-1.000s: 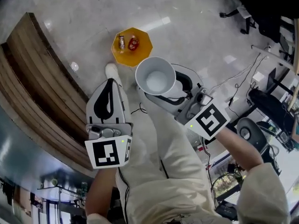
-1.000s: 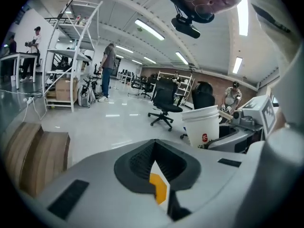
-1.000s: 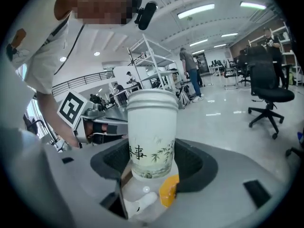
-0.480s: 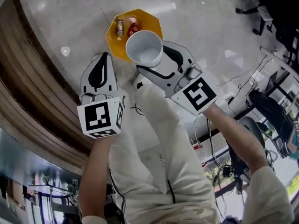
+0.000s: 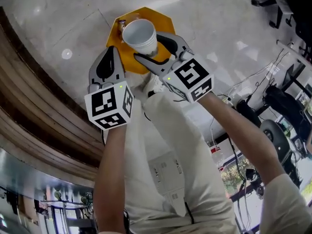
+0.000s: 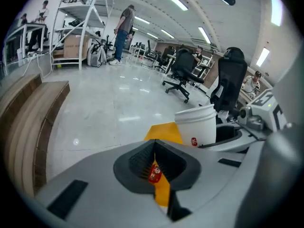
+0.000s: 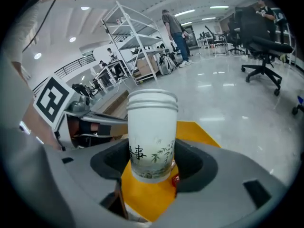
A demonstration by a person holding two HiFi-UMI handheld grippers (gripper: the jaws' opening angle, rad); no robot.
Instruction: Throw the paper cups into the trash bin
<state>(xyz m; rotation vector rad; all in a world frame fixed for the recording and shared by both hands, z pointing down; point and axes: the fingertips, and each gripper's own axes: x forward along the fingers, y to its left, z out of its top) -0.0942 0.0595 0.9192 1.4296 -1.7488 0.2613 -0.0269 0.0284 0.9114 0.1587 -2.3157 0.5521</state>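
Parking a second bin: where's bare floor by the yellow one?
Bare floor lies between the yellow bin and the wooden bench, and beyond the bin. Crowded: cables and chairs at right; right gripper with paper cup over the bin.

Glossy pale floor beside what looks like a curved wooden bench; black office chairs, white shelving beyond.

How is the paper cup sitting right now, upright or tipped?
Upright: in the right gripper view the paper cup stands rim-up between the jaws.
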